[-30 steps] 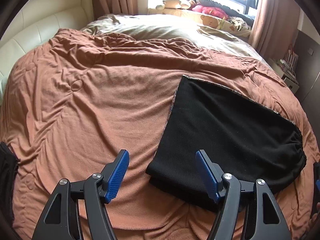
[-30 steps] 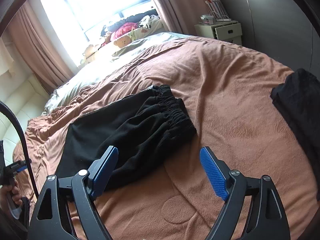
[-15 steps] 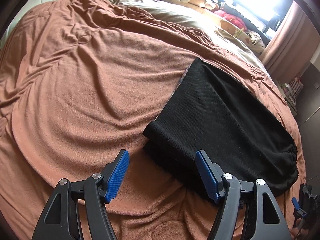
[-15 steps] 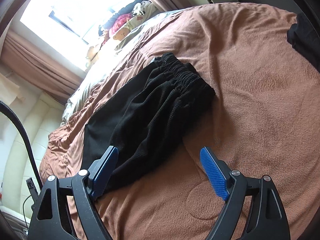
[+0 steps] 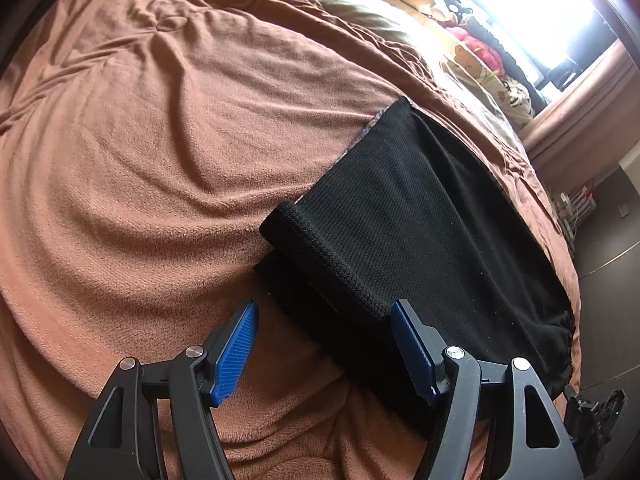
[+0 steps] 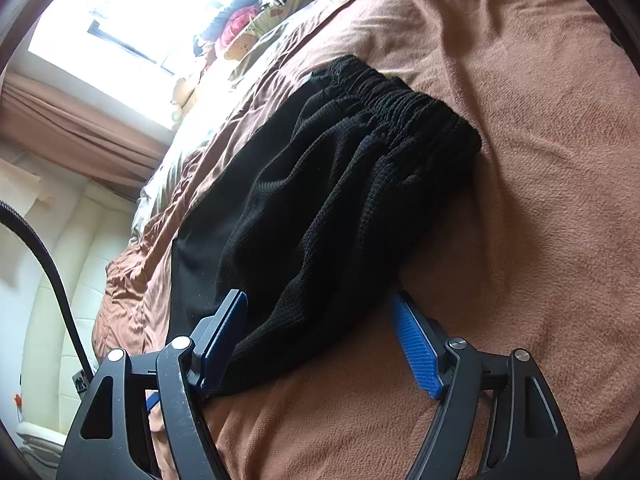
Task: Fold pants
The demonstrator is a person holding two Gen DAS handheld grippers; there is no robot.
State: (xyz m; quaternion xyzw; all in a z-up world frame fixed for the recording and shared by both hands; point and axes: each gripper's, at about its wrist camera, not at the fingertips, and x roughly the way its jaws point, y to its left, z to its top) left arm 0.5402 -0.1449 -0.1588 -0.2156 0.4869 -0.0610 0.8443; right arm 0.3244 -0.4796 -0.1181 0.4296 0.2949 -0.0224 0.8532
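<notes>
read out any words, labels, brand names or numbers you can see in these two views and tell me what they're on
None can be read.
black pants: plain knit, no tag or logo showing.
left gripper and right gripper: no markings visible.
Items on the nightstand: too small and blurred to read.
Stuffed toys by the window: no legible text.

No text, label or number can be read anywhere (window glare hides far details).
</notes>
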